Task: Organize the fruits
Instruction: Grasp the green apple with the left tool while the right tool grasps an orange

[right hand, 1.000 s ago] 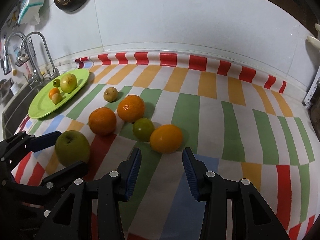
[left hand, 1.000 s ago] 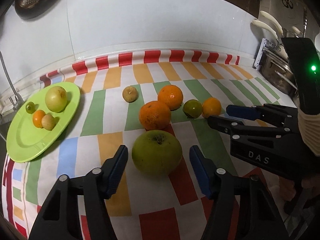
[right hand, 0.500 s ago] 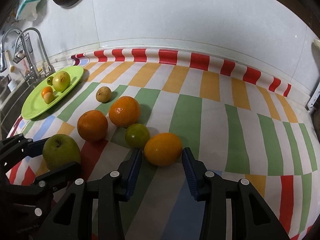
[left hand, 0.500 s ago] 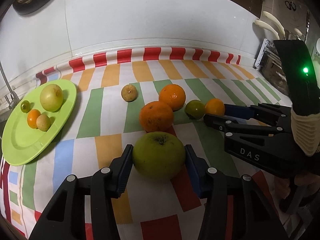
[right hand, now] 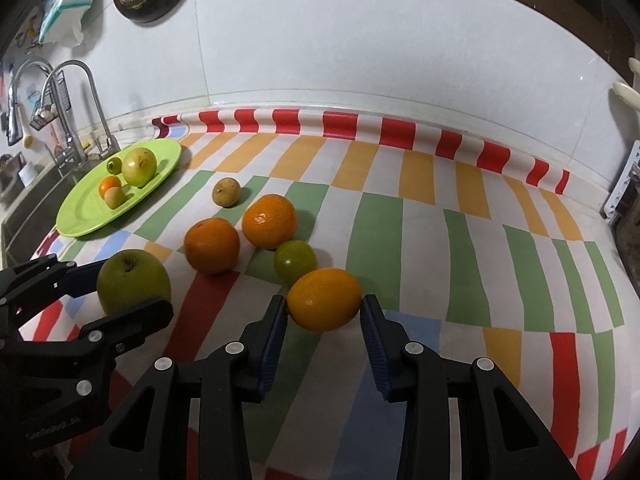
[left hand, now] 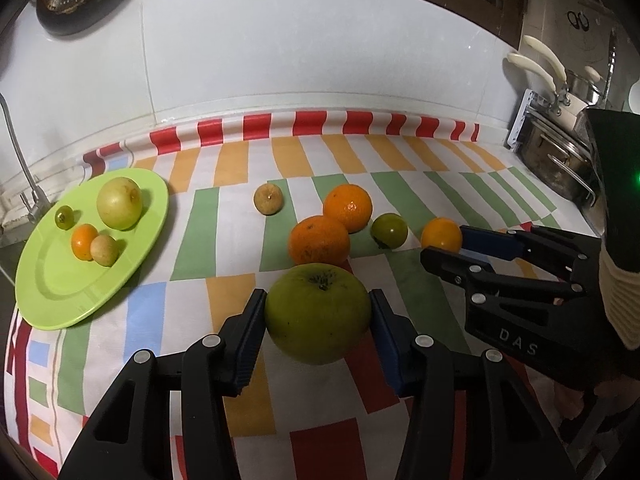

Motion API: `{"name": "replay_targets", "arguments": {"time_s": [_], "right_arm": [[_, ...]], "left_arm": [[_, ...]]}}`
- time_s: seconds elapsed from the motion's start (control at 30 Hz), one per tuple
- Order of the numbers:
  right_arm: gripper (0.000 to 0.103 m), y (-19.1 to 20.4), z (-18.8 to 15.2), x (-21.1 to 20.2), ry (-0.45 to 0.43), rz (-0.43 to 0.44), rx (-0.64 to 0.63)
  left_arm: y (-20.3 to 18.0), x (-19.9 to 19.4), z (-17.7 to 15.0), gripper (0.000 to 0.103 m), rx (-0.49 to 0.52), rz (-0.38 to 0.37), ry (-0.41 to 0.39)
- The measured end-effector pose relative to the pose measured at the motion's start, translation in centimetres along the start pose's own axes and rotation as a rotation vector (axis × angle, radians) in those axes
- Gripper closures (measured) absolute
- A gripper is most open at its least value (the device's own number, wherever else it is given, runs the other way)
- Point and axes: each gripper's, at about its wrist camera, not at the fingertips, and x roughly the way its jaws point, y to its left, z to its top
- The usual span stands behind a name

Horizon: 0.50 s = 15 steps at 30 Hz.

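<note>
A big green apple sits between the pads of my left gripper, which is shut on it low over the striped cloth. My right gripper is shut on a small orange, both pads touching its sides. Each gripper also shows in the other's view: the right gripper around the small orange, the left gripper around the apple. A green plate at the far left carries a yellow-green apple and three small fruits.
Loose on the cloth lie two large oranges, a green round fruit and a small brownish fruit. A faucet and sink stand beyond the plate. A metal pot rack borders the right. White wall behind.
The left jaws have closed from wide apart onto the green apple. The right gripper has slid forward around the small orange and closed on it.
</note>
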Motion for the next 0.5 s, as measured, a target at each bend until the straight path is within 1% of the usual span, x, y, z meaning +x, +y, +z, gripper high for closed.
{"name": "replay_targets", "arguments": {"time_s": [0.23,0.5], "right_arm": [[0.064,1.1,-0.2,-2.3,-0.029,0.002,0.005],[0.064,2.6,-0.5,-5.1,-0.064,-0.003,0.024]], "left_arm": [[0.2,-2.1,0.0,0.053,0.006,-0.001,-0.037],[1.1,-5.0,-0.7,0.053,0.015,0.01,-0.073]]}}
